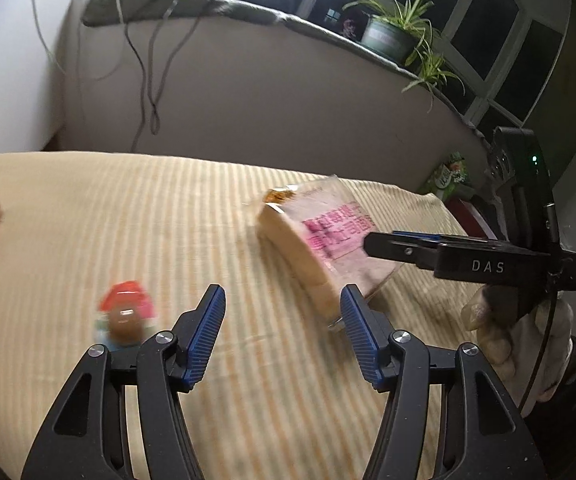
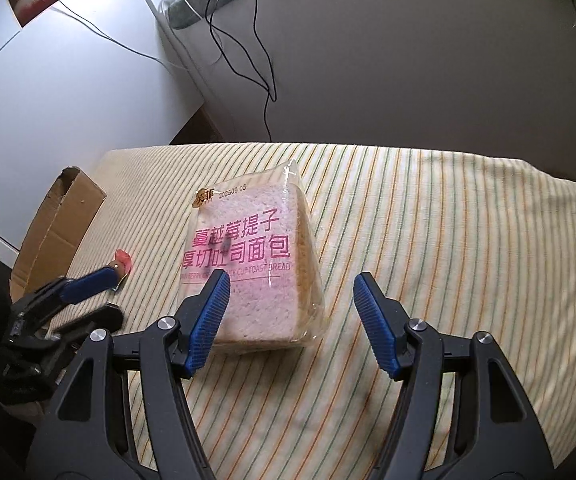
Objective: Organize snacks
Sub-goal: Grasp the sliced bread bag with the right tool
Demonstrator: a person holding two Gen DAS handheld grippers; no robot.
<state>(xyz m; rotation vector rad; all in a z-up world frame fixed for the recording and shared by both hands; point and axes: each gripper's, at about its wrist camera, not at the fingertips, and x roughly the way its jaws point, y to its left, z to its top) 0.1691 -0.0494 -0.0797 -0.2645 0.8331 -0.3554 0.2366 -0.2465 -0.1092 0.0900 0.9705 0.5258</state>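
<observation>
A striped cloth in cream with thin orange and green lines is seen covering the tabletop. A bag of sliced toast bread, clear-wrapped with pink lettering, is laid flat near the middle of the cloth. The right gripper is held above the near end of the bag; its blue pads are spread apart and nothing is pressed between them, the bag lying below and partly behind the left pad. The left gripper is likewise found released, with only bare cloth between its fingers. A small snack with a red top, blurred, is noted on the cloth at about 10 o'clock from the left gripper, just beside its left finger, well apart from the bread. In the left wrist view the bread is placed at 1 o'clock, with the right gripper reaching in over it from 3 o'clock, carried by a gloved hand. An open cardboard box is set at the cloth's edge, at 9 o'clock from the bread. A potted plant is seen on the ledge behind
</observation>
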